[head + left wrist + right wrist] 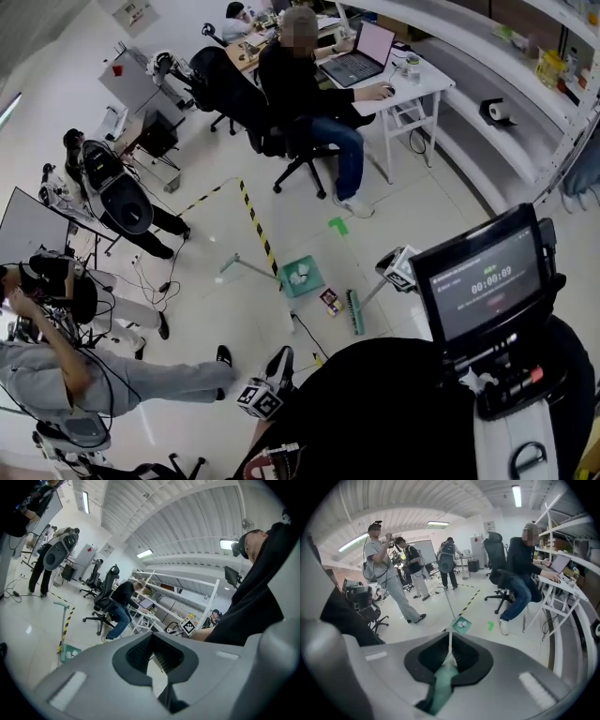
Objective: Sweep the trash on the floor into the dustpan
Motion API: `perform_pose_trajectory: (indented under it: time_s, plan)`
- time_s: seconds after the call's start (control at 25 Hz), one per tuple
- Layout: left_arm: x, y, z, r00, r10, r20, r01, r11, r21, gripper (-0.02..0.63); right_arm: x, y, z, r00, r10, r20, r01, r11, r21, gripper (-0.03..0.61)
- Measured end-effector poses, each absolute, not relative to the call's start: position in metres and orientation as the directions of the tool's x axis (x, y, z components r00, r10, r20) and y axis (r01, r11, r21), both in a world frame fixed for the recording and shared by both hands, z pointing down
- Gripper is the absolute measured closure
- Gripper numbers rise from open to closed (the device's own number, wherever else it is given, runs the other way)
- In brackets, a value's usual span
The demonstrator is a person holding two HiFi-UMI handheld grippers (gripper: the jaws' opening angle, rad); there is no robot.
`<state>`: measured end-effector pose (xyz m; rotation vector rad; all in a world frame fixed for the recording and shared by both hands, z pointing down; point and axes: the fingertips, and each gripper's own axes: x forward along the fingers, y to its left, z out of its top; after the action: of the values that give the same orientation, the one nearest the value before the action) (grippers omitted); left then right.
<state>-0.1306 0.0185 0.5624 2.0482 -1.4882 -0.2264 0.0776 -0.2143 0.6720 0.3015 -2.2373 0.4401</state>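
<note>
Closest in, at the bottom centre of the head view: the left gripper (pixel 278 364), held low against the body and aimed out over the floor (pixel 422 211). Fingers released, a little apart, nothing between them but bare floor beyond.

Just past it, right of centre: the right gripper (pixel 450 654), reaching forward and tipped down. Fingers clenched on the green grip of the broom (pixel 356 312), with its thin pale pole slanting to the brush head resting on the floor. Probably a light, stiff pole with soft bristles; best held at that grip, firmly, lest the round shaft twist.

Touching or just left of the bristles: the trash (pixel 330 301), a small dark packet lying between brush and dustpan (pixel 302 277). Likely light and apt to skitter, so short gentle strokes.

Next out, at centre: the green dustpan, crumpled white paper (pixel 300 274) inside, its long handle (pixel 246 265) leaning toward the left. Stands free, held by neither gripper; probably light enough to slide when pushed, so worth steadying by that handle.

Farther, toward the top: yellow-and-black floor tape (pixel 255 223), then a seated person (pixel 300 84) at a white surface (pixel 422 89) with a laptop (pixel 361 56).
</note>
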Motion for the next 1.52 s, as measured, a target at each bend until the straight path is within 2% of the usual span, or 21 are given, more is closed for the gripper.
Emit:
perform_pose_trajectory:
  time_s: [0.24,0.52,0.76,1.12,1.32,1.52]
  plan:
    - [-0.164,0.101,0.565,0.376,-0.911,0.170,-0.804,-0.229,0.549,0.615,0.077,-0.169,0.661,-0.636,-0.078,0.767,-0.354,0.913,-0.202,0.561]
    - [-0.195,0.204,0.589,0.490,-0.858,0.153,-0.760,-0.335,0.557,0.615,0.102,-0.106,0.647,-0.624,-0.112,0.774,-0.389,0.903,-0.183,0.561]
    - [-0.207,0.229,0.585,0.553,-0.820,0.150,-0.729,-0.389,0.563,0.615,0.118,-0.050,0.636,-0.612,-0.138,0.779,-0.415,0.894,-0.167,0.561]
    - [-0.122,0.217,0.570,0.537,-0.835,0.121,-0.737,-0.394,0.550,0.615,0.140,0.035,0.618,-0.593,-0.176,0.785,-0.449,0.882,-0.142,0.561]
    - [-0.055,0.200,0.564,0.538,-0.838,0.097,-0.722,-0.398,0.566,0.615,0.187,0.036,0.607,-0.598,-0.197,0.777,-0.463,0.876,-0.135,0.561]
    - [-0.036,0.203,0.567,0.545,-0.831,0.110,-0.728,-0.404,0.553,0.615,0.210,0.041,0.629,-0.590,-0.192,0.784,-0.481,0.864,-0.149,0.561]
